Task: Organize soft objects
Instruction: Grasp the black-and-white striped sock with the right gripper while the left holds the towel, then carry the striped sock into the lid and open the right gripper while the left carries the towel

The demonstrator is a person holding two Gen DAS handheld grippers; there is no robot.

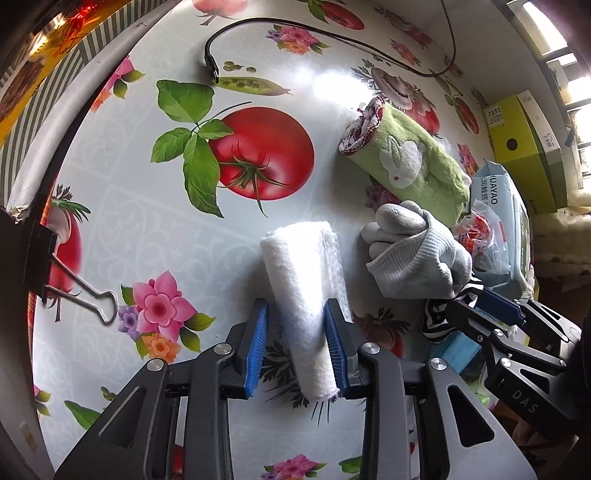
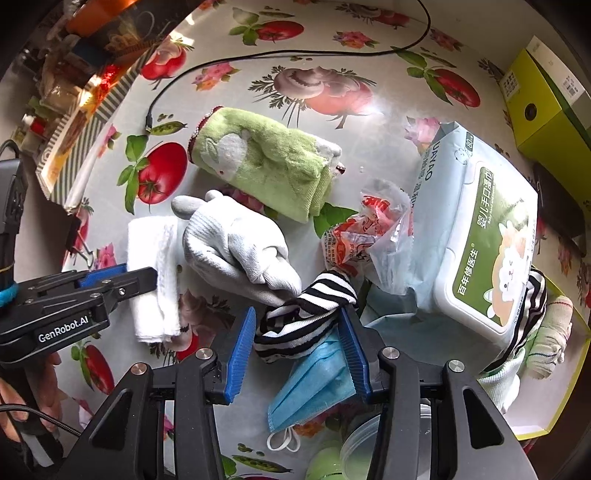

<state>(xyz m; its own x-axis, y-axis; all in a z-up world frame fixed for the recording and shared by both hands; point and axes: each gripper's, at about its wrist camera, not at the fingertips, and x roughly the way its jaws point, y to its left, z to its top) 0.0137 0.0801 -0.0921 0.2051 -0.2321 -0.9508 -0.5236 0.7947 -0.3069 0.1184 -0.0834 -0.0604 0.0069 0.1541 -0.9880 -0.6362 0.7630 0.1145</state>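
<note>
A rolled white cloth (image 1: 303, 266) lies on the flowered tablecloth between the jaws of my left gripper (image 1: 297, 304). The jaws stand open, with a slim gap at the left pad. The right wrist view shows the same white cloth (image 2: 155, 280) at the left gripper's tip (image 2: 147, 275). My right gripper (image 2: 298, 312) points down and is shut on a bunched black-and-white striped sock (image 2: 299, 317), which lies over a blue face mask (image 2: 314, 384). A grey glove (image 2: 236, 243) sits between cloth and sock. Behind it lies a rolled green rabbit towel (image 2: 266, 162).
A wet-wipes pack (image 2: 476, 229) and a crumpled red-printed wrapper (image 2: 369, 229) crowd the right side. A yellow-rimmed box (image 2: 569, 369) at right holds more socks. A green carton (image 2: 546, 110) stands far right. A black cable (image 1: 295, 27) runs along the back; a binder clip (image 1: 85, 295) lies left.
</note>
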